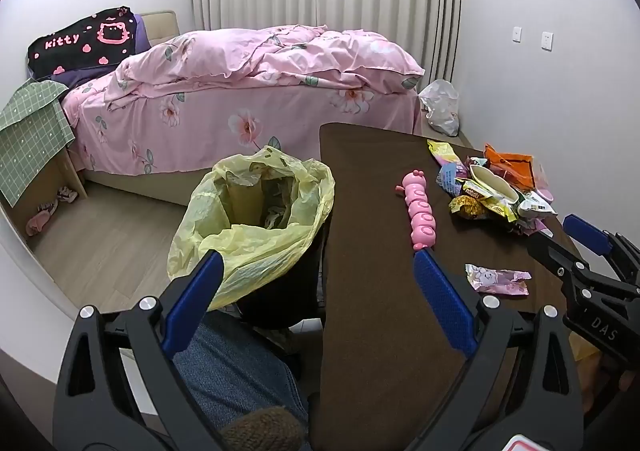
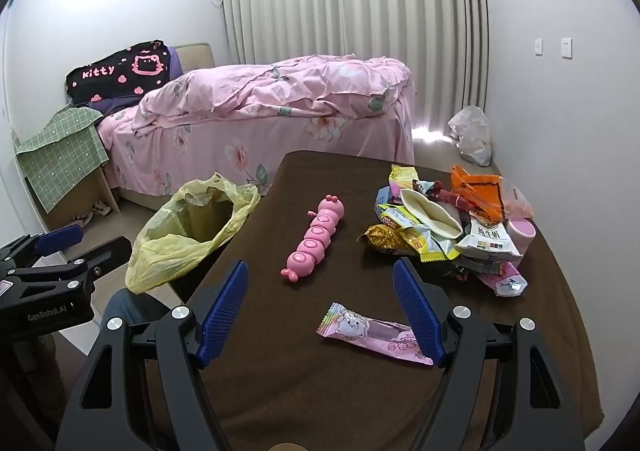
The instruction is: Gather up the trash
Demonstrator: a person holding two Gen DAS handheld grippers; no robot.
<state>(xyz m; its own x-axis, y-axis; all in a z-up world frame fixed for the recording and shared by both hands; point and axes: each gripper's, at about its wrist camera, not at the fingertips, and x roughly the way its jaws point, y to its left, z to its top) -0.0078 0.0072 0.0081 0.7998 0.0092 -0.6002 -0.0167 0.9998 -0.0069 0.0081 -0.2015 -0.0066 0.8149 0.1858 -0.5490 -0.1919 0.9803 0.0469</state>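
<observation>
A brown table [image 1: 368, 311] [image 2: 304, 391] holds a pile of snack wrappers [image 1: 492, 191] [image 2: 448, 219] at its far right. A single pink wrapper [image 1: 498, 279] [image 2: 372, 331] lies flat near the front. It sits just under my open right gripper [image 2: 320, 265] [image 1: 560, 235], partly behind the right finger, untouched. A pink caterpillar toy [image 1: 420, 211] [image 2: 316, 239] lies mid-table. Left of the table stands a dark bin lined with a yellow bag [image 1: 256, 211] [image 2: 192, 235]. My left gripper [image 1: 316, 257] [image 2: 92, 243] hangs open and empty near the bin's rim and the table's left edge.
A bed with pink floral bedding [image 1: 248, 71] [image 2: 280, 107] fills the back. A nightstand under a green checked cloth [image 1: 32, 123] stands at the left. A white plastic bag [image 1: 442, 107] lies on the floor by the wall. A jeans-clad leg [image 1: 232, 363] is below the left gripper.
</observation>
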